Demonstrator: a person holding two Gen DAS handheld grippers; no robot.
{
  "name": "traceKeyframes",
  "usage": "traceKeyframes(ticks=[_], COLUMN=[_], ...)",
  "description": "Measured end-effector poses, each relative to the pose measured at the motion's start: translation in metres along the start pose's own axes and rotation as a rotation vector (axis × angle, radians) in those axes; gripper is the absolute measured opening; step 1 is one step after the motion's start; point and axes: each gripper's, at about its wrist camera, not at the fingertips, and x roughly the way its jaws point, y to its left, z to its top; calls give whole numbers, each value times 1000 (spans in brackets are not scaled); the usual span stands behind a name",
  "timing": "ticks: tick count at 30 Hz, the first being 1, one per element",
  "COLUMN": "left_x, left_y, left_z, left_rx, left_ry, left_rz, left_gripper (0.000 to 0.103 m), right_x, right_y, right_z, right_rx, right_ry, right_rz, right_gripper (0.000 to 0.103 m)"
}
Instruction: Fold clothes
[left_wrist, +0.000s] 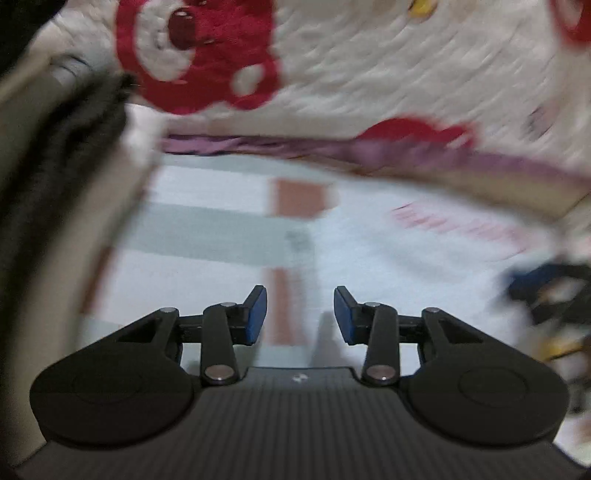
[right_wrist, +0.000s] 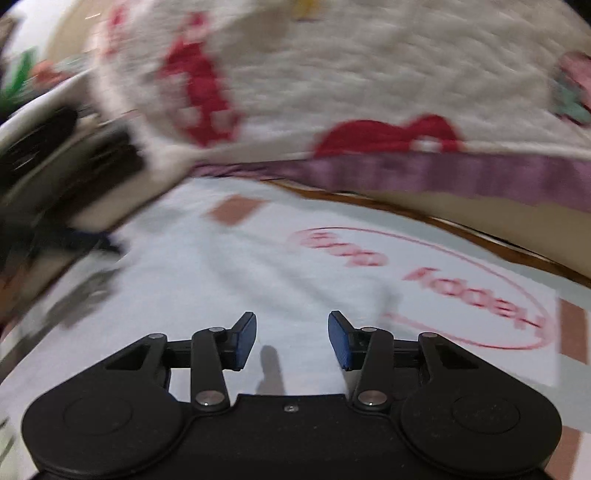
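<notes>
A pale blue-white garment (left_wrist: 369, 258) with brown patches, grey stripes and red print lies spread flat in front of me. In the right wrist view the same garment (right_wrist: 229, 273) shows a red oval logo with lettering (right_wrist: 436, 288). My left gripper (left_wrist: 300, 314) hovers over it, open, nothing between its blue pads. My right gripper (right_wrist: 291, 339) is also open and empty above the cloth. Both views are blurred by motion.
Behind the garment lies a white quilted blanket (left_wrist: 369, 66) with red bear figures and a purple border (right_wrist: 406, 173). Dark objects sit at the left (right_wrist: 55, 155). The other gripper shows as a dark shape at the right edge (left_wrist: 546, 295). A wooden edge (right_wrist: 480, 232) runs under the blanket.
</notes>
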Motion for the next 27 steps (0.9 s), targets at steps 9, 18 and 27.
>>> traceKeyframes(ticks=[9,18,27], left_x=[-14,-41,-54], left_y=[-26,-19,-18], left_z=[-62,-83,-90], left_rx=[113,111,110], left_ry=[230,251,279], left_rz=[-4,71,80], left_gripper=[42,44,46], right_x=[-25,-69,-99], right_y=[28,29,13], right_z=[-43,-91,-135], right_rx=[-4,157,576], right_ry=[90,162,260], right_rz=[38,16,228], right_gripper=[49,55,56])
